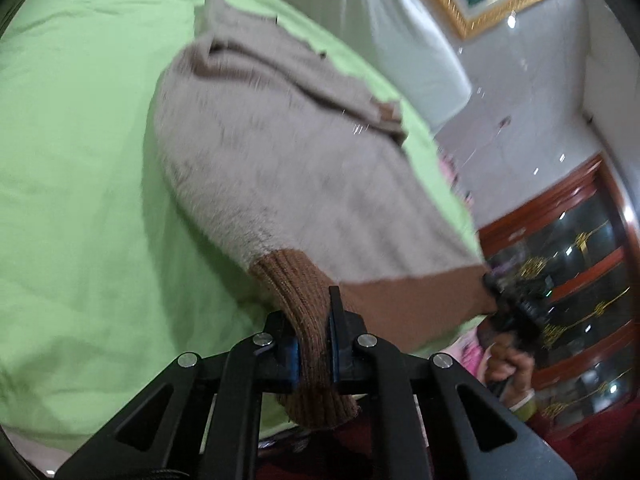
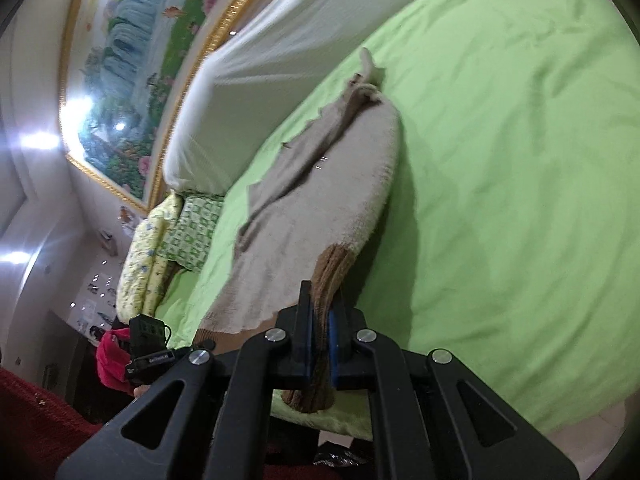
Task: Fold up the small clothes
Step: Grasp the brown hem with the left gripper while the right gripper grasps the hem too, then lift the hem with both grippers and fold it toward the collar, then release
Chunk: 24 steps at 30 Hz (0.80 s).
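The beige sweater [image 1: 280, 152] is seen lying on the green bedsheet [image 1: 80, 160], its brown ribbed hem [image 1: 308, 320] at the near edge. The hem is pinched at one corner by the left gripper [image 1: 312, 344] and at the other by the right gripper [image 2: 320, 344], pads pressed onto the knit. One sleeve appears folded inward already; the lengthwise fold is judged only begun, not completed.

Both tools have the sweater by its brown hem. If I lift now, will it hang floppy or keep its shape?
Likely floppy: the sweater already sags and creases between both grips. Its fuzzy knit probably drags on the green sheet. The ribbed hem, bunched thick in the pads, seems unlikely to slip.
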Each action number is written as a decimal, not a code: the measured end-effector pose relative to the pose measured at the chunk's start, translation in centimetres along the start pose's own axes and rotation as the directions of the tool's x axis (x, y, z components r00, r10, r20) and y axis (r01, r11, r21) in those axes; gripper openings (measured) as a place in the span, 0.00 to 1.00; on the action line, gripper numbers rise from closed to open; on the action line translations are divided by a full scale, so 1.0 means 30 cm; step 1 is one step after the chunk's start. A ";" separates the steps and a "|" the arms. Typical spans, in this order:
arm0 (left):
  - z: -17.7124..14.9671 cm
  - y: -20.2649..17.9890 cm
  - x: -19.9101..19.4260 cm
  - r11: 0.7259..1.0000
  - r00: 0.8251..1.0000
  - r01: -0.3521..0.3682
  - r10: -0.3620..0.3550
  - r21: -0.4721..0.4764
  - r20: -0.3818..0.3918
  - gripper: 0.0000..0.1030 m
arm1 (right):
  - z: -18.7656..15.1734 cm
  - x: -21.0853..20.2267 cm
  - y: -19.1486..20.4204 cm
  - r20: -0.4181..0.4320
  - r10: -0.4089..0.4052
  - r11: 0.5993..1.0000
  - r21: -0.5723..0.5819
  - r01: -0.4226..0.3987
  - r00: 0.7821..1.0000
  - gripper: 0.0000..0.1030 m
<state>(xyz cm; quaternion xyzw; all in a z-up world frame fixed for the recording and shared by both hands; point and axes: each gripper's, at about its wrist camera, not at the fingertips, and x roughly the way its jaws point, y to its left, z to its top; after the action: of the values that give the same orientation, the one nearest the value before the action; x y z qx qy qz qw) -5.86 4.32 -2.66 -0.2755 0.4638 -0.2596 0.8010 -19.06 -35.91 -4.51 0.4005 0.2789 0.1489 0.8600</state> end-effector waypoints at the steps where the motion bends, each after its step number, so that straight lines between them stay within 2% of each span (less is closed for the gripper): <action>1: 0.020 -0.008 -0.013 1.000 1.000 0.019 -0.019 -0.001 0.022 0.09 | 0.009 0.005 0.006 0.008 0.016 1.000 -0.001 -0.016 1.000 0.07; 6: 0.183 -0.084 -0.038 0.997 0.992 0.059 -0.063 0.041 0.107 0.09 | 0.151 0.034 0.046 0.088 0.115 0.993 -0.019 -0.114 0.989 0.07; 9: 0.328 -0.125 -0.041 0.995 0.985 0.069 -0.079 0.067 0.152 0.09 | 0.279 0.075 0.075 0.144 0.169 0.986 -0.028 -0.166 0.975 0.07; 11: 0.438 -0.146 -0.031 0.994 0.979 0.065 -0.080 0.087 0.185 0.09 | 0.364 0.117 0.100 0.163 0.179 0.984 -0.050 -0.173 0.970 0.07; 15: 0.638 -0.142 0.005 0.995 0.970 0.057 -0.075 0.085 0.232 0.09 | 0.557 0.246 0.136 0.198 0.166 0.986 -0.061 -0.157 0.966 0.07; 19: 0.867 -0.101 0.115 0.997 0.970 0.045 -0.058 0.057 0.238 0.09 | 0.742 0.399 0.137 0.211 0.099 0.995 -0.045 -0.091 0.973 0.07; 22: 1.010 -0.054 0.211 0.999 0.974 0.008 -0.016 0.037 0.227 0.09 | 0.849 0.507 0.113 0.206 0.057 0.998 -0.033 -0.051 0.977 0.07; 24: 1.119 -0.009 0.304 0.999 0.974 -0.045 0.037 0.031 0.223 0.09 | 0.931 0.613 0.093 0.191 0.009 1.000 -0.021 -0.005 0.982 0.07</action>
<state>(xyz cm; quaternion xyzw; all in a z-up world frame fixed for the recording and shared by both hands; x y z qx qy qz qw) 27.80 4.73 6.09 -0.2789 0.3723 -0.2189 0.8577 12.30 -42.23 5.64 0.4052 0.1923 0.1157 0.8862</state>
